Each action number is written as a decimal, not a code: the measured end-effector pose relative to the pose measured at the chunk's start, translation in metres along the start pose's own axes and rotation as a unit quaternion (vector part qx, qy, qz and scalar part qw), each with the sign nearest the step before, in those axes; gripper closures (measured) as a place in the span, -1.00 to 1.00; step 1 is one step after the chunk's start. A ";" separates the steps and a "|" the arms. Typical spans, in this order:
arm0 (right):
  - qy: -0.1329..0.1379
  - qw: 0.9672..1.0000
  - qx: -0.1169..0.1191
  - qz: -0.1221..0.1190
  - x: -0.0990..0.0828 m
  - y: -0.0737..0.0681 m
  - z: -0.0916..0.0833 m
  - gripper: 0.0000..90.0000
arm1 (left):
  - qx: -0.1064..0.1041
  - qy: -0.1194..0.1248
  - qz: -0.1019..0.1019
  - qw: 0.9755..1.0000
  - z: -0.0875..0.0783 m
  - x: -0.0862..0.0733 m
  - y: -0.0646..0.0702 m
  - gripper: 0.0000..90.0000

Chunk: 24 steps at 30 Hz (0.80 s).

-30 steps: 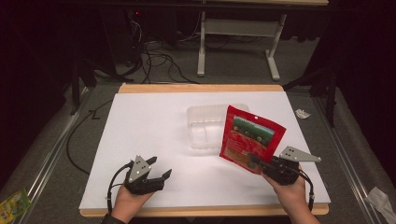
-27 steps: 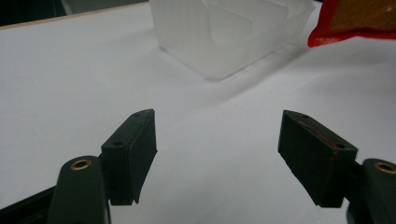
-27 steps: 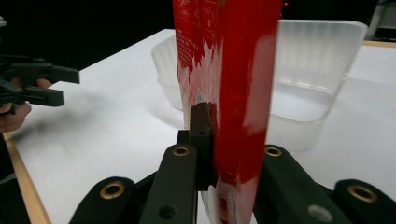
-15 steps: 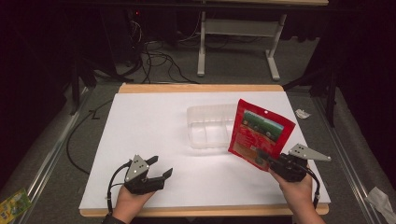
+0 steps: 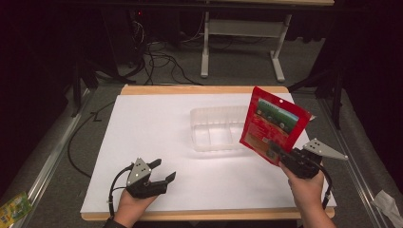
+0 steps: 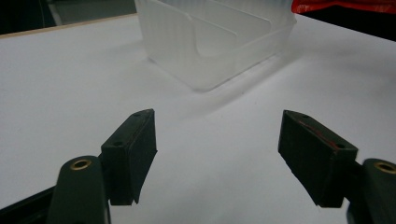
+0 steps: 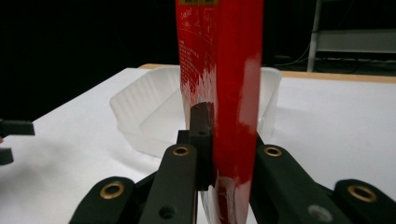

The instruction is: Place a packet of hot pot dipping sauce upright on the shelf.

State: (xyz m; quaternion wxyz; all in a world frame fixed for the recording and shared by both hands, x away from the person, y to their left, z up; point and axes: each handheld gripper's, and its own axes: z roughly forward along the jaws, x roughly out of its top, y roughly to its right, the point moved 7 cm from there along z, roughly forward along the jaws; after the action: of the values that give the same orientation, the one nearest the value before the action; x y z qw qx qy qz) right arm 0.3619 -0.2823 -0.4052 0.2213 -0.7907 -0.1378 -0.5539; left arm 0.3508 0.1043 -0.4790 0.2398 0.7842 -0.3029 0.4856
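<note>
Pinching a red pouch (image 5: 274, 124) by its lower corner, the right tongs (image 5: 280, 153) hold it lifted over the white surface (image 5: 152, 128), just beside a clear tray (image 5: 216, 127). Left gripper view: left tongs (image 6: 217, 149) spread, facing the tray (image 6: 219, 37). Right gripper view: pouch (image 7: 229, 79) clamped upright.

Left gripper (image 6: 217, 156) with black jaws spread wide above white tabletop (image 6: 70, 93), translucent ribbed plastic tray (image 6: 219, 39) ahead, red packet edge (image 6: 345, 5) beyond at upper right
</note>
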 end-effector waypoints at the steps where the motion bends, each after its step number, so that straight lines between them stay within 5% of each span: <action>1: 0.003 1.000 -0.002 0.003 0.003 0.000 0.001 0.86 | 0.000 0.001 0.000 1.000 0.000 0.000 0.000 -0.37; 10: 0.009 1.000 -0.023 0.008 0.023 0.001 0.017 0.86 | -0.003 0.000 0.009 1.000 0.000 0.000 0.002 -0.37; 24: 0.010 0.998 -0.065 0.013 0.038 0.004 0.068 0.87 | -0.008 0.002 0.018 1.000 -0.002 0.001 0.004 -0.37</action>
State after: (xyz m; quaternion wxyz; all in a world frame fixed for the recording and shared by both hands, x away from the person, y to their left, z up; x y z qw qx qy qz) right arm 0.4323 -0.2523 -0.3901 0.1782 -0.7992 -0.0892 -0.5670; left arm 0.3473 0.1028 -0.4770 0.2380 0.7760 -0.3203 0.4885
